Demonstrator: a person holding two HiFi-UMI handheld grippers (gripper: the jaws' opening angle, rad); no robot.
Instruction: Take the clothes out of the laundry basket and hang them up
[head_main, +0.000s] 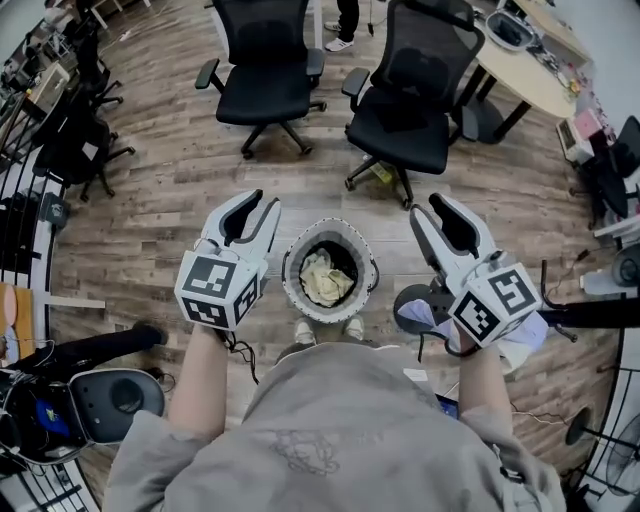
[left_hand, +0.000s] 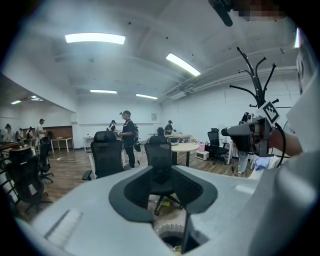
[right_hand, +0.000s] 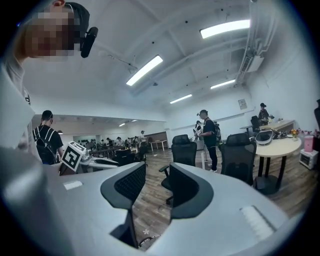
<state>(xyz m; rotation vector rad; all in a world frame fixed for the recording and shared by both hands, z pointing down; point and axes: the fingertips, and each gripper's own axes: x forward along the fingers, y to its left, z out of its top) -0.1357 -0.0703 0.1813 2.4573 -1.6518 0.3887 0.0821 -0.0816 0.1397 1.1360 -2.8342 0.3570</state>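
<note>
Room: an open office with a plank floor (head_main: 150, 230). Two black office chairs (head_main: 265, 70) stand beyond the tips of both claws.
Laundry basket: a round basket (head_main: 292, 285) stands on the floor, between the two claws and lower than them, close in front of the person.
Clothes: pale, crumpled fabric (head_main: 325, 278) lies inside the basket, and neither claw touches it.
Coat stand: a branched stand (left_hand: 257, 75) rises to the right of the left claw, past the right one. It is probably where the garments are meant to hang.
Posture: both claws are held near level, one on each side of the basket. This is judged a ready stance that lets either one drop straight onto the fabric.
Left claw: the left claw (head_main: 266, 200) has its jaws parted by a narrow gap. A chair and the basket rim show through the gap. It grips nothing.
Right claw: the right claw (head_main: 430, 206) has its jaws roughly half spread. Only bare floor shows between the pads, and it is empty.
Step in hand: judged to be the approach, with the reach down into the basket not yet begun.
</note>
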